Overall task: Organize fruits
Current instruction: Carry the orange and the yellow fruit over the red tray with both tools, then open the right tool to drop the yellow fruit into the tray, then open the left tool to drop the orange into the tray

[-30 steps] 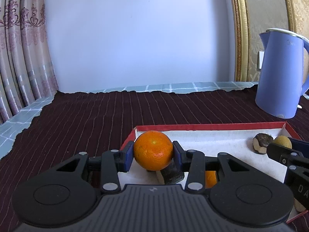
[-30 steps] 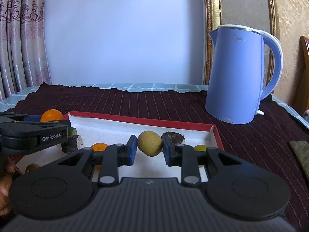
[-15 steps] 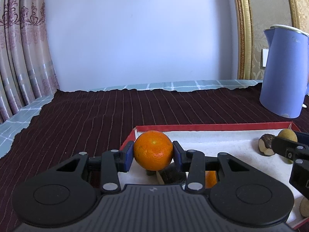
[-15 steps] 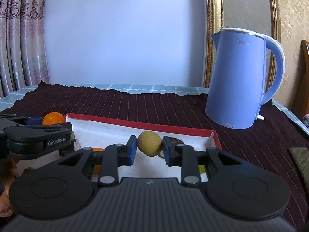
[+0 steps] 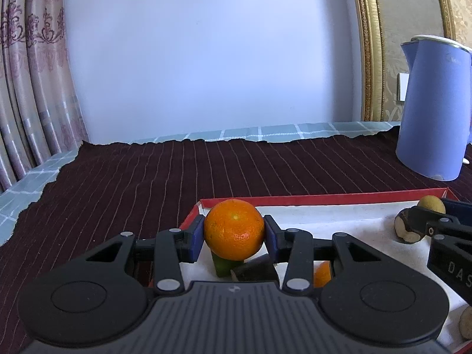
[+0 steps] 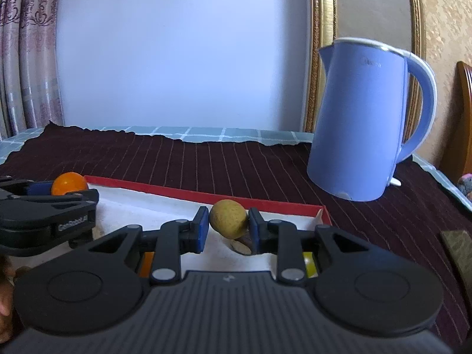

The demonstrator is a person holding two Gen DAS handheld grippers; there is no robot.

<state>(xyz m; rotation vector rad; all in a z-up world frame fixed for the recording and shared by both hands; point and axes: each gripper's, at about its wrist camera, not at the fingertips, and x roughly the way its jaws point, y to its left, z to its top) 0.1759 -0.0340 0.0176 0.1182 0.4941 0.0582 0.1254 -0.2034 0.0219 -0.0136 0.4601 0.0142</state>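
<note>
Squarely between jaws: orange [image 5: 234,229], longan [image 6: 229,219].

A round orange [image 5: 233,229] with a glossy, dimpled skin sits clamped between the pads of the left gripper [image 5: 234,234], lifted above the near-left corner of the red-rimmed white tray [image 5: 324,199]. A smaller, dull yellow-brown fruit [image 6: 229,219] is pinched in the right gripper [image 6: 228,227], above the tray's right end.
</note>
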